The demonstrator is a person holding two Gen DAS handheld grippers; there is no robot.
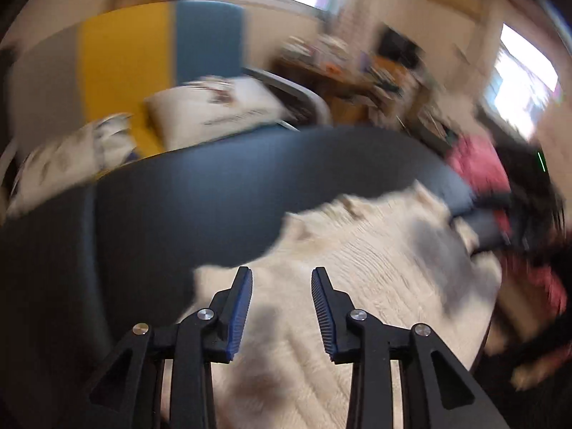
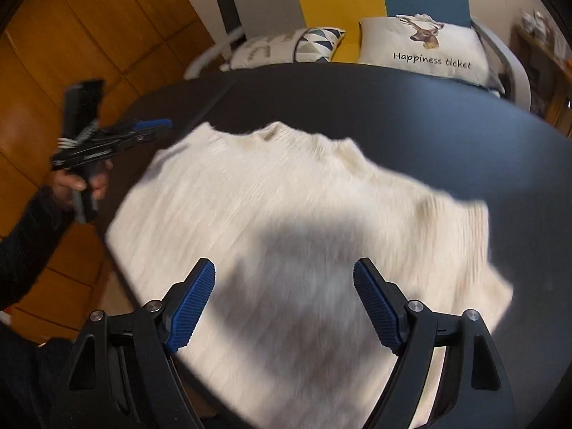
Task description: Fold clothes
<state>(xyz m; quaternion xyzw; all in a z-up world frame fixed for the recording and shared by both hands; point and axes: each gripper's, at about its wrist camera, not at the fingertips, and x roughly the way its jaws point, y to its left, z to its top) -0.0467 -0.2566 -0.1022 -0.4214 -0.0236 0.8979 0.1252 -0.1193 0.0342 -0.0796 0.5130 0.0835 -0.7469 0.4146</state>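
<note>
Through the left wrist view I see my left tongs (image 1: 281, 307) spread apart with nothing between them, hovering over the cream ribbed knit sweater (image 1: 357, 268), which lies on the dark round table (image 1: 178, 196). The picture is badly smeared, so I cannot tell how high I sit above the knit. If I close now I risk pinching two layers, or dragging the sweater toward the rim. Something red (image 1: 475, 168) sits at the right edge, too blurred to name.

Through the right wrist view my right tongs (image 2: 284, 300) gape wide, empty, above the sweater's (image 2: 286, 214) middle. It lies spread fairly flat, collar away from me, with its near and left parts hanging past the table (image 2: 429, 125) edge; a careless tug could slide it off. The left tongs (image 2: 157, 125) are held in a hand (image 2: 78, 182) just left of the sweater; seen side-on, their gap is unclear here. Beyond the table, a white cushion printed "Happiness ticket" (image 2: 425, 50) and a triangle-patterned cushion (image 2: 314, 44) stay well clear.
</note>
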